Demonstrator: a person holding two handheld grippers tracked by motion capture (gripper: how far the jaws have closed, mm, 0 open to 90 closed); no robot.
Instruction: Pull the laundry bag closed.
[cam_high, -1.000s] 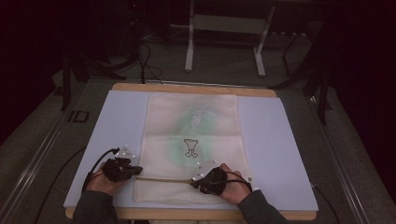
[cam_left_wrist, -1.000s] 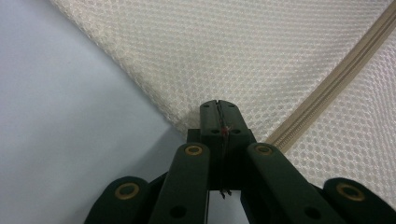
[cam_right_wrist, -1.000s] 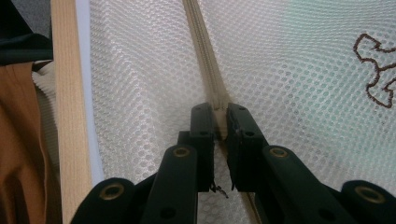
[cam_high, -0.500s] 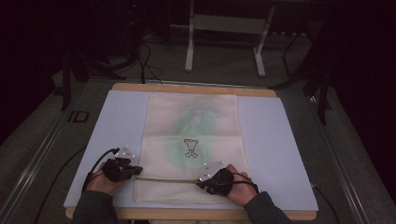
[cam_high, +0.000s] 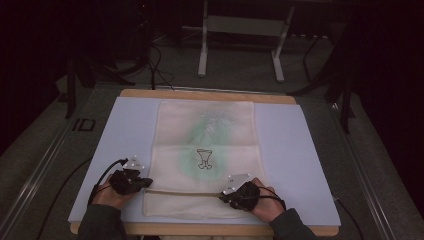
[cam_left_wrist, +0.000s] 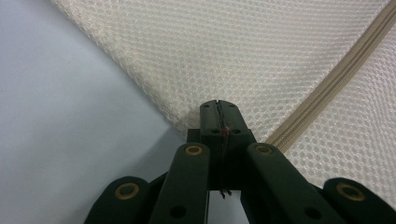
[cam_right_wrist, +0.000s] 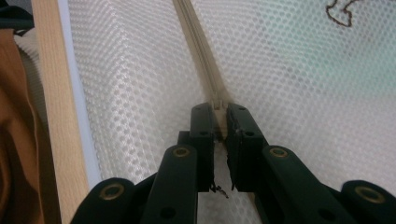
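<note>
A cream mesh bag (cam_high: 205, 125) lies flat on the pale mat (cam_high: 300, 150), with a green cloth bearing a dark drawn figure (cam_high: 204, 158) showing through it. A beige zipper (cam_high: 185, 191) runs across the bag's near end. My left gripper (cam_high: 147, 183) is shut on the bag's left edge beside the zipper's end; in the left gripper view its tips (cam_left_wrist: 218, 106) pinch the mesh (cam_left_wrist: 233, 51) next to the zipper (cam_left_wrist: 336, 84). My right gripper (cam_high: 222, 196) is shut on the zipper pull; the right gripper view has its tips (cam_right_wrist: 219, 109) clamped on the zipper (cam_right_wrist: 198, 42).
The mat covers a wooden table whose far edge (cam_high: 210, 94) and near edge (cam_right_wrist: 51, 93) are bare wood. A brown garment (cam_right_wrist: 14, 130) hangs just past the near edge. Behind the table stand metal frame legs (cam_high: 202, 55) and dark cables on the floor.
My right gripper has slid to the right along the zipper line, holding the pull. The left gripper and the bag have stayed put.
</note>
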